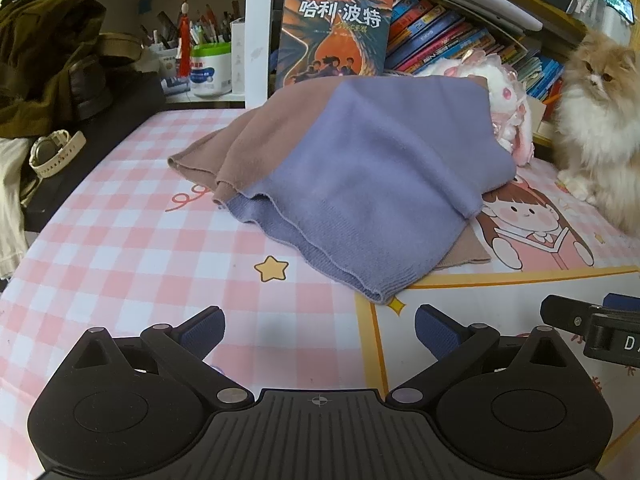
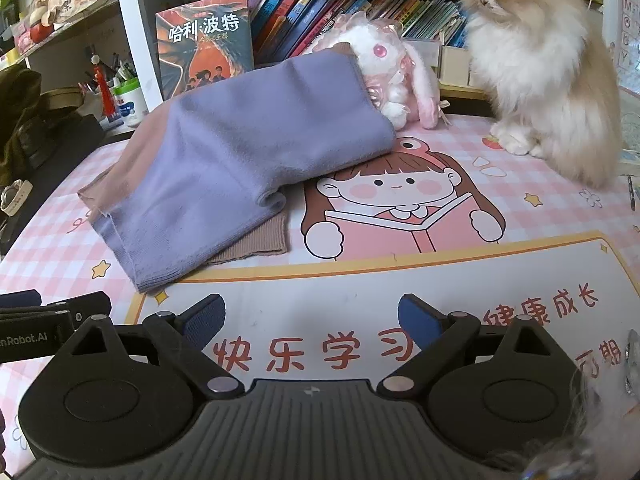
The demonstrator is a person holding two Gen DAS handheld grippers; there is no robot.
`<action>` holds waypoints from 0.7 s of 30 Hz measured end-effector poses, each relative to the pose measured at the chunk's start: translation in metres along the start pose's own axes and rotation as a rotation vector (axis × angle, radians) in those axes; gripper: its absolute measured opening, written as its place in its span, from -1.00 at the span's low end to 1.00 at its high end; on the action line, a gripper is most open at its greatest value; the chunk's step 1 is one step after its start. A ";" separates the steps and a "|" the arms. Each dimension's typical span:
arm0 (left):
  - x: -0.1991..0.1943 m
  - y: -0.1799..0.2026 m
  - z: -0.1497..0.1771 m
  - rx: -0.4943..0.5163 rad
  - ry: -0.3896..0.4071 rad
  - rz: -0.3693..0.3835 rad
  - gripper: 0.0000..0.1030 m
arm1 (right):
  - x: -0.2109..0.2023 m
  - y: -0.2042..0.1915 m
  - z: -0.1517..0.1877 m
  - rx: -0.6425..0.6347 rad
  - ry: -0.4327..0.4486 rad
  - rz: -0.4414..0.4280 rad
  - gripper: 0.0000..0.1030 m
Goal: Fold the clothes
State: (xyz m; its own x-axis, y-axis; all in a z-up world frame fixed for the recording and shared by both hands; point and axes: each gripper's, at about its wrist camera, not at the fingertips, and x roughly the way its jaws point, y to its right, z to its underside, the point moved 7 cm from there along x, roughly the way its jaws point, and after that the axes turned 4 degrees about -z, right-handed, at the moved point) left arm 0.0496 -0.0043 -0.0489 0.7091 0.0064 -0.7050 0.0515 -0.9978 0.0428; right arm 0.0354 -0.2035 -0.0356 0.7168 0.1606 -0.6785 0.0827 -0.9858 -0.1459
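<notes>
A purple and brown knit sweater (image 1: 360,168) lies partly folded on a desk (image 1: 120,240) covered with a pink checked mat that carries a cartoon of a girl reading (image 2: 400,200) and a panel of red Chinese characters. The purple half is laid over the brown, a brown ribbed hem shows from under its near right edge, and its far end rides up against a white and pink plush rabbit (image 2: 392,68). The left gripper (image 1: 318,330) hovers low over the mat just short of the sweater's near corner, its blue-padded fingers spread wide with nothing between them. The right gripper (image 2: 311,320) sits beside it, over the lettered panel and to the right of the sweater's near corner, its fingers likewise spread and empty; each gripper shows at the edge of the other's view. A fluffy cream and white cat (image 2: 544,64) sits on the far right of the desk, just beside the rabbit, looking down toward the sweater. A book (image 1: 334,32) with a dragon cover stands upright behind the sweater, in front of shelves packed with more books. A pale wristwatch (image 1: 56,152) lies at the left edge, near a heap of dark olive clothing (image 1: 44,60).
</notes>
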 end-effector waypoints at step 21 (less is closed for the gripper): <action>0.000 0.000 0.001 -0.005 -0.015 0.000 0.99 | -0.002 -0.001 0.001 -0.001 -0.002 0.005 0.82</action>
State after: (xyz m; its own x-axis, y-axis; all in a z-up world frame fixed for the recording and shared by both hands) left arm 0.0491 -0.0040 -0.0494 0.6984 0.0050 -0.7157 0.0545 -0.9974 0.0462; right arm 0.0331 -0.2026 -0.0350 0.7161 0.1558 -0.6804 0.0799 -0.9867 -0.1419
